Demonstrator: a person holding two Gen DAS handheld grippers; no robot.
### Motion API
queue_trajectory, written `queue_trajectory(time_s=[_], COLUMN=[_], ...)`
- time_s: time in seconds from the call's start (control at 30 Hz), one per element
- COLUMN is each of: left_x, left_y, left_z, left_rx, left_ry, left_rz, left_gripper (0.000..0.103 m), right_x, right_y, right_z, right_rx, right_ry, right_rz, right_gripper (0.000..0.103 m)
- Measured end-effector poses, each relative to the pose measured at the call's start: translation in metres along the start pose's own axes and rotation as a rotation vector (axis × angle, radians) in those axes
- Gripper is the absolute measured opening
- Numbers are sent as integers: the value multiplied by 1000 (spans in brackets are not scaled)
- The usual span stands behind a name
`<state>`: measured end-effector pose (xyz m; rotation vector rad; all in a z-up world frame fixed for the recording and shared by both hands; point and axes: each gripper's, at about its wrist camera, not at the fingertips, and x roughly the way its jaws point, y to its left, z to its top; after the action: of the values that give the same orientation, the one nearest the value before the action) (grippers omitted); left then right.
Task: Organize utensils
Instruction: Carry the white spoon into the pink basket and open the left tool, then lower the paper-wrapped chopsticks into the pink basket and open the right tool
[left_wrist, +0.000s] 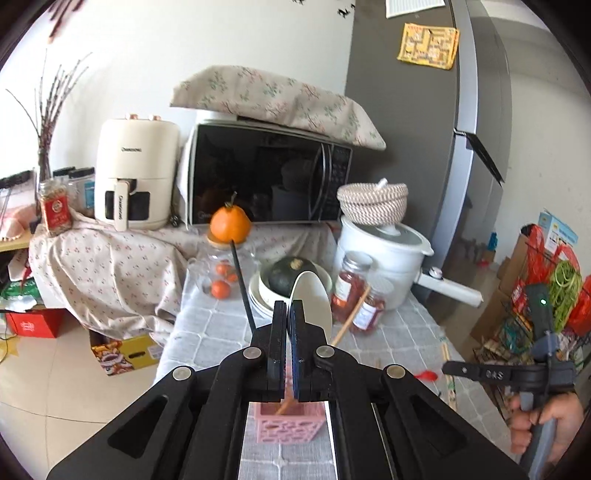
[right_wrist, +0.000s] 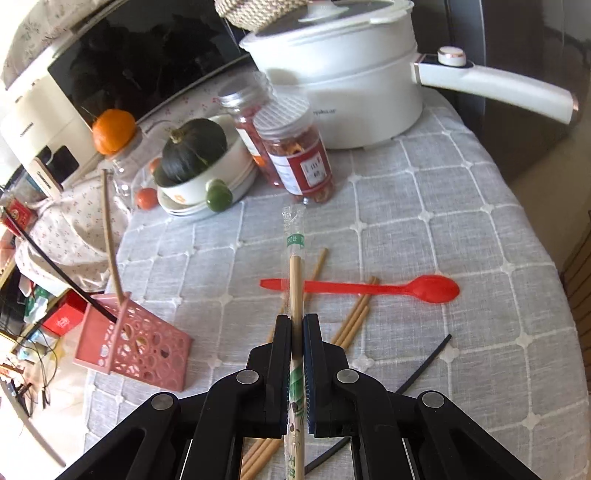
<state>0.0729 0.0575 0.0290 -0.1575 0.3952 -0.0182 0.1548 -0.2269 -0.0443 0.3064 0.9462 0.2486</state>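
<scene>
My left gripper (left_wrist: 287, 308) is shut on a white spoon (left_wrist: 312, 301), held above the pink utensil basket (left_wrist: 286, 421). The basket (right_wrist: 135, 341) stands at the table's left edge with a black chopstick (right_wrist: 55, 271) and a wooden chopstick (right_wrist: 110, 236) in it. My right gripper (right_wrist: 297, 321) is shut on a plastic-wrapped pair of wooden chopsticks (right_wrist: 294, 266), a little above the table. Under it lie loose wooden chopsticks (right_wrist: 354, 314), a red plastic spoon (right_wrist: 369, 288) and a black chopstick (right_wrist: 424, 365).
Two red-filled jars (right_wrist: 295, 155), a bowl with a dark squash (right_wrist: 199, 155) on stacked plates, a white electric pot (right_wrist: 351, 74) and a glass jar topped by an orange (right_wrist: 112, 131) crowd the far side of the grey checked tablecloth (right_wrist: 461, 221). A microwave (left_wrist: 269, 181) stands behind.
</scene>
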Motion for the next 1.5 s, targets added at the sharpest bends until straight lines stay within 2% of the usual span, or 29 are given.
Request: queue_trajectory(time_s=[0.13,0.23,0.4,0.6,0.83,0.9,0.93,0.97,1.03,1.23,1.37,1.5], left_x=[6,15,32,54,80,84,86,87,85,66,51,41], left_y=[8,8,4,-3,-1,0,0,2,6,17,26,38], left_z=[1,1,-6,-25,-39,-39,-40,-40,-40,-27,-21,-24], left_rx=[-53,-45,-34,-7,-23,-29,-36,-47,-75,-103,-76,-51], left_ry=[-128,-185,-217,-194,-46,18,50,81,129,238,326,391], left_rz=[89,163,197,204,140,106,94,79,66,55,74,83], left_gripper=[1,1,1,1,4,9,18,32,42,43,52,56], right_x=[-13,-18,-23,-25,-25,-26,-27,-29,-32,-43,-46,-41], right_y=[12,19,20,22,28,29,30,32,35,50,66,87], right_z=[-1,-3,-6,-8,-12,-11,-11,-11,-10,-6,-1,5], right_rx=[-19,-38,-55,-65,-87,-85,-84,-84,-84,-59,-31,25], right_ry=[-33,-55,-90,-115,-143,-154,-162,-171,-193,-258,-311,-370], right_rz=[25,32,34,34,35,42,45,48,51,68,94,126], right_gripper=[5,5,5,5,5,5,5,5,5,5,5,5])
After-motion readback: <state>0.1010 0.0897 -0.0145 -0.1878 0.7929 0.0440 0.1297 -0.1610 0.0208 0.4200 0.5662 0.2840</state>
